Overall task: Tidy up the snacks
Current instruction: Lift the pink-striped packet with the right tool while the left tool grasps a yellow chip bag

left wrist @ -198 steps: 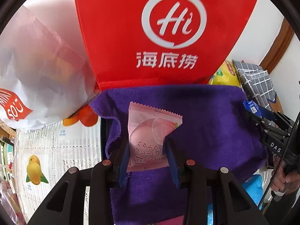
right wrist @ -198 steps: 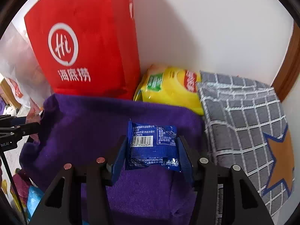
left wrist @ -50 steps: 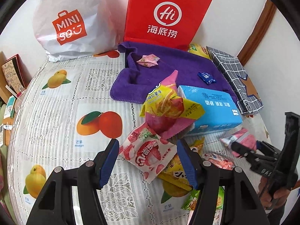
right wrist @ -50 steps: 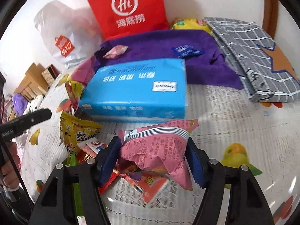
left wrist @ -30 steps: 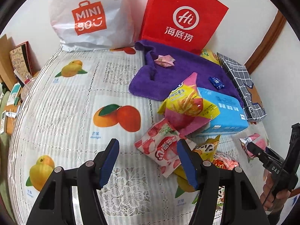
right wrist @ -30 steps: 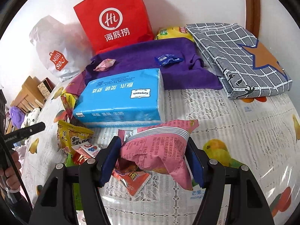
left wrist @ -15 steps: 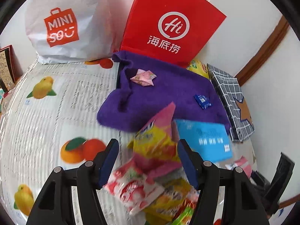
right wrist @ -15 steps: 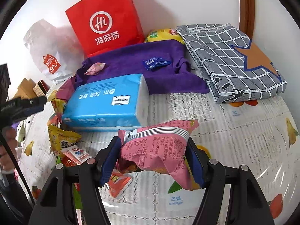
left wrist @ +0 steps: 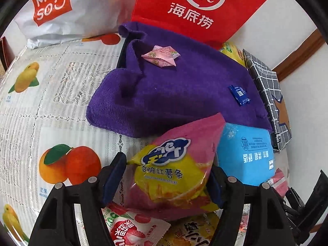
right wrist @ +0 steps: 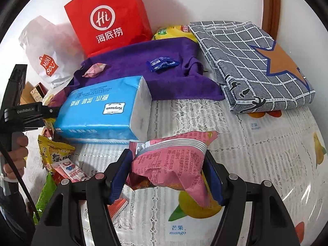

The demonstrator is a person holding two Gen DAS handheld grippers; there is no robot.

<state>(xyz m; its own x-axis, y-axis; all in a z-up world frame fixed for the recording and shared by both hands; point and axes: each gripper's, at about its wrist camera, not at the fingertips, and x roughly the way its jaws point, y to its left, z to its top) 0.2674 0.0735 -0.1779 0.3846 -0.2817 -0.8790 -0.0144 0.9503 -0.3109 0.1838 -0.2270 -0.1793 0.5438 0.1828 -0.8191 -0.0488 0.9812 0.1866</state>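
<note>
Fruit-print bench cover (right wrist: 256, 164), purple towel (left wrist: 184, 94) at the back with two small snacks already on it. Right gripper (right wrist: 167, 176) is clamped on a pink snack bag (right wrist: 170, 164) above the bench; left gripper (left wrist: 164, 176) is opening around a yellow-pink chip bag (left wrist: 174, 174) beside the blue tissue pack (left wrist: 246, 153). Next up, I'd guess: squeeze, lift, carry to the towel.

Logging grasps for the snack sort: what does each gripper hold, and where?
Right gripper: pink snack bag, pinched across its sides. Left gripper, jaws opening, straddles the pink-and-yellow chip bag, not yet gripped.
</note>
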